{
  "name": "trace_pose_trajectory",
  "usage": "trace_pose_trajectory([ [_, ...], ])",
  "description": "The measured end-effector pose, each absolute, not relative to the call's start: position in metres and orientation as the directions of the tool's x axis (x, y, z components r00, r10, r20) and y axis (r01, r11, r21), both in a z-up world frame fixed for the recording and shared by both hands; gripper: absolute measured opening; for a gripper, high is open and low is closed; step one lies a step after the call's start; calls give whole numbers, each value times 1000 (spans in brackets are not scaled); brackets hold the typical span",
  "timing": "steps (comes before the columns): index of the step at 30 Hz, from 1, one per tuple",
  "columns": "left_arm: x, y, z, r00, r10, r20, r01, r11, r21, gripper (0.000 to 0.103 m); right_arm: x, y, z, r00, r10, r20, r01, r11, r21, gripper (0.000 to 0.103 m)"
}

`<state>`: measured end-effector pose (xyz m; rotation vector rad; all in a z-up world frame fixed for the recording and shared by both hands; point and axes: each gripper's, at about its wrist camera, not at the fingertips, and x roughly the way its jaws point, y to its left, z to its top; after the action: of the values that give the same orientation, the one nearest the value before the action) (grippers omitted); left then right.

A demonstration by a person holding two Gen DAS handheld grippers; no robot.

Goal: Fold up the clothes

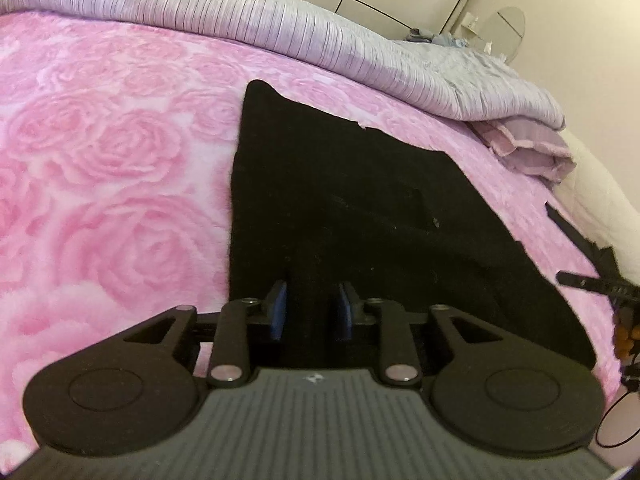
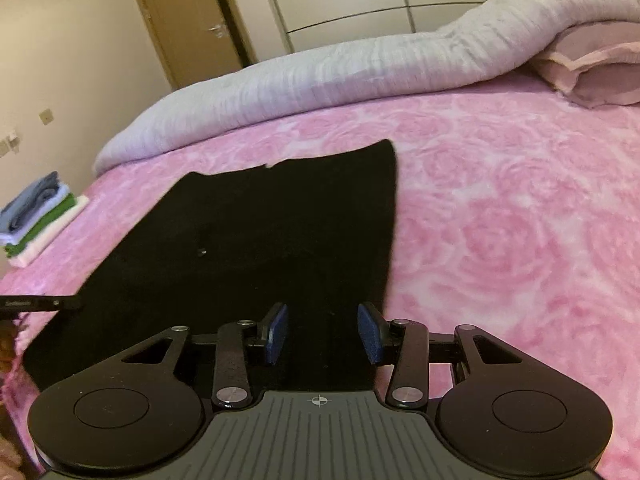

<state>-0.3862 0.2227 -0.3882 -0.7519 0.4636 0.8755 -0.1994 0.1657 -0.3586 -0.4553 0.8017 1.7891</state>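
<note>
Both tongs, left gripper [image 1: 307, 306] and right gripper [image 2: 322, 332], hover released over the black garment [image 2: 256, 240], spread flat near the bed's [image 2: 520, 220] front edge; pinching matching corners should keep folds even.

Black garment [image 1: 340, 200] spread flat on pink rose-patterned blanket [image 1: 120, 160]; plain dark fabric, folded into a rough rectangle; far edge uneven, one corner peaked; small pale tag [image 2: 267, 166] at far edge; near edge runs under both grippers' fingers.
</note>
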Motion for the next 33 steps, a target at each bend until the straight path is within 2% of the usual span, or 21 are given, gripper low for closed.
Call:
trace_pose_trajectory([
  [3, -383, 224, -392, 573, 502, -648, -817, 417, -399, 24, -199, 171, -361, -377, 652, -658, -924, -210, 321, 43],
  [4, -383, 225, -393, 570, 501, -651, -818, 415, -398, 19, -200, 173, -366, -376, 645, -665, -924, -203, 325, 40],
  [5, -383, 225, -393, 564, 509, -651, -823, 407, -395, 10, -200, 174, -370, -376, 638, -672, -923, -196, 330, 34],
  [6, -383, 224, -392, 565, 516, -644, -823, 406, -396, 9, -201, 173, -372, -369, 640, -674, -927, -196, 321, 13],
  [7, -383, 221, -390, 563, 530, -634, -825, 412, -387, 8, -204, 170, -370, -353, 653, -670, -934, -204, 293, 10],
  [10, -383, 214, -384, 555, 575, -602, -830, 431, -353, 7, -215, 161, -362, -306, 701, -645, -952, -230, 201, 7],
  [14, -387, 210, -372, 552, 635, -540, -833, 434, -342, 7, -229, 153, -346, -254, 766, -591, -965, -244, 98, 7],
  [17, -385, 217, -374, 537, 638, -552, -843, 425, -329, 7, -231, 158, -344, -238, 777, -582, -969, -228, 92, 7],
  [22, -381, 229, -398, 508, 612, -606, -861, 387, -330, 11, -236, 172, -371, -170, 744, -646, -984, -165, 68, 7],
  [24, -385, 227, -399, 512, 614, -601, -859, 373, -351, 12, -237, 177, -381, -158, 725, -670, -987, -144, 77, 8],
  [28, -398, 208, -378, 467, 650, -600, -884, 355, -304, 11, -239, 163, -362, -93, 743, -663, -996, -76, 54, 18],
  [31, -411, 178, -358, 477, 670, -569, -879, 362, -311, 11, -240, 133, -342, -61, 783, -619, -998, -28, 63, 21],
  [33, -413, 154, -355, 513, 651, -560, -858, 404, -316, 11, -245, 107, -337, -103, 799, -593, -994, -69, 80, 21],
])
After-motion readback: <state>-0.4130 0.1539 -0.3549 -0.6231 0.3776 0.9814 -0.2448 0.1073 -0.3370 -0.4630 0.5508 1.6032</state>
